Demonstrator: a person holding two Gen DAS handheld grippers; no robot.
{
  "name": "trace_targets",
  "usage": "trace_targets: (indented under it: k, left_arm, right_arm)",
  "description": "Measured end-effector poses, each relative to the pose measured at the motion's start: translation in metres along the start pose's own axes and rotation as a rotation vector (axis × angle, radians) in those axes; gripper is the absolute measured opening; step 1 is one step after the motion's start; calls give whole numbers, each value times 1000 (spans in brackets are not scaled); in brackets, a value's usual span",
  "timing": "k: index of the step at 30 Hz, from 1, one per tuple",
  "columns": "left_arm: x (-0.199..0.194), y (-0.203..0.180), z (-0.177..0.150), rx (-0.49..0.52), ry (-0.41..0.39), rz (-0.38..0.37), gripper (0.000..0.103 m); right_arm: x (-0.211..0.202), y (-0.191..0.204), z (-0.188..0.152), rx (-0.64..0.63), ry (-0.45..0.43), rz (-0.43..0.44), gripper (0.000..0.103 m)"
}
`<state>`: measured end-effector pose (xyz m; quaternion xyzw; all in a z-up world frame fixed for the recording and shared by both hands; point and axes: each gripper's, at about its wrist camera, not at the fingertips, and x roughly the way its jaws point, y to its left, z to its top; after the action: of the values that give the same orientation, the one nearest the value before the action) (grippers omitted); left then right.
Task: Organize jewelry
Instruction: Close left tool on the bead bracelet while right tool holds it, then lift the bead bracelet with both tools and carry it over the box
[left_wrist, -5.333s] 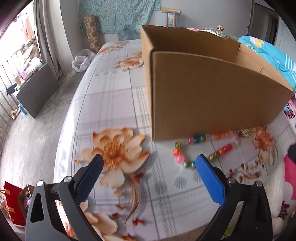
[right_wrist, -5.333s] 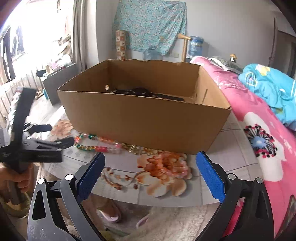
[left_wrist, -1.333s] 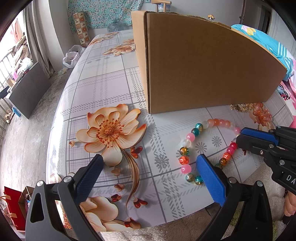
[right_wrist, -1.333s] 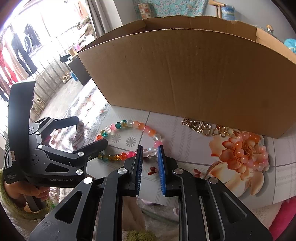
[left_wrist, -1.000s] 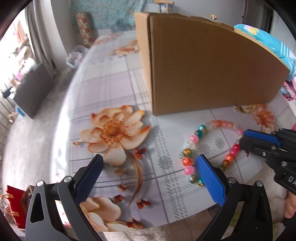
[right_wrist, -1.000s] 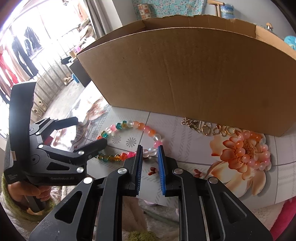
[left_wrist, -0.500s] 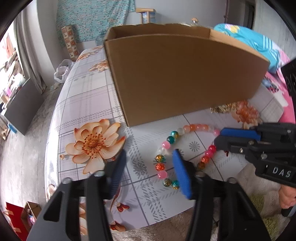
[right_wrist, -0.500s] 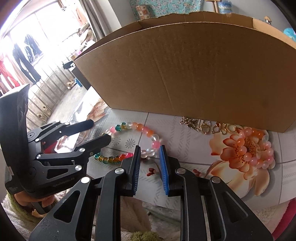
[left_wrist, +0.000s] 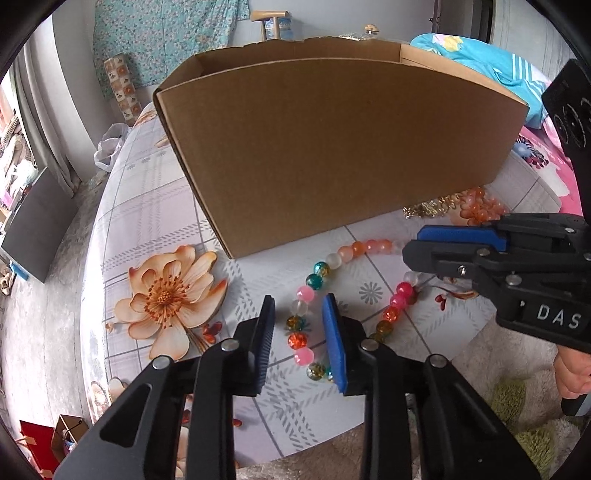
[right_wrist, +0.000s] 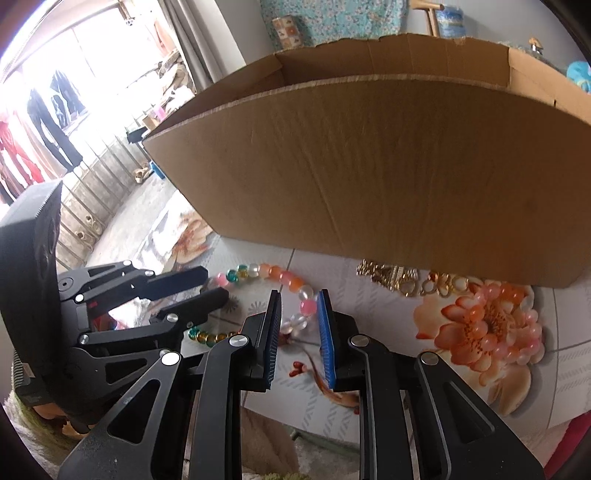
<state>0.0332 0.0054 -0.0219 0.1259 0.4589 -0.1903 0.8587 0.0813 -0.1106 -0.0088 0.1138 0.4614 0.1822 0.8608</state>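
A necklace of coloured beads (left_wrist: 317, 271) (right_wrist: 275, 272) lies in a loop on the flowered tablecloth, in front of a tall cardboard box (left_wrist: 332, 147) (right_wrist: 369, 184). My left gripper (left_wrist: 298, 306) (right_wrist: 216, 284) straddles the loop's left side. Its jaws are closing, with a clear and an amber bead between the blue pads, which do not touch them. My right gripper (right_wrist: 300, 299) (left_wrist: 413, 243) straddles the loop's right side, its jaws narrow around a pink bead with a gap on either side.
A gold chain (left_wrist: 424, 208) (right_wrist: 391, 277) lies against the box's foot, and a pale orange bead bracelet (right_wrist: 532, 317) rests on a printed flower to the right. The table (left_wrist: 166, 221) ends just below both grippers, above a shaggy rug. A hand (left_wrist: 569, 376) holds the right gripper.
The left gripper's jaws have narrowed from wide open to a small gap around the necklace's left side, and it swung to face the box more squarely. The right gripper stayed put.
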Motion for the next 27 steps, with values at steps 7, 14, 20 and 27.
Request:
trace_targets:
  k: [7,14,20,27]
  left_arm:
    - [4,1,8,-16,11,10,26]
    - [7,-6,15,-7,7,20,16]
    - [6,-17,17,16,-1,23,9]
    - [-23,-13,11,-15,-59,-27,9]
  right_arm:
    - [11,8,-2,-46,24,-29,17]
    - [16,16,-3,-63,30,-51,8]
    - [11,12,-3,-40,29,-28,8]
    - [-16,8,-1,-44,-14,-3,8]
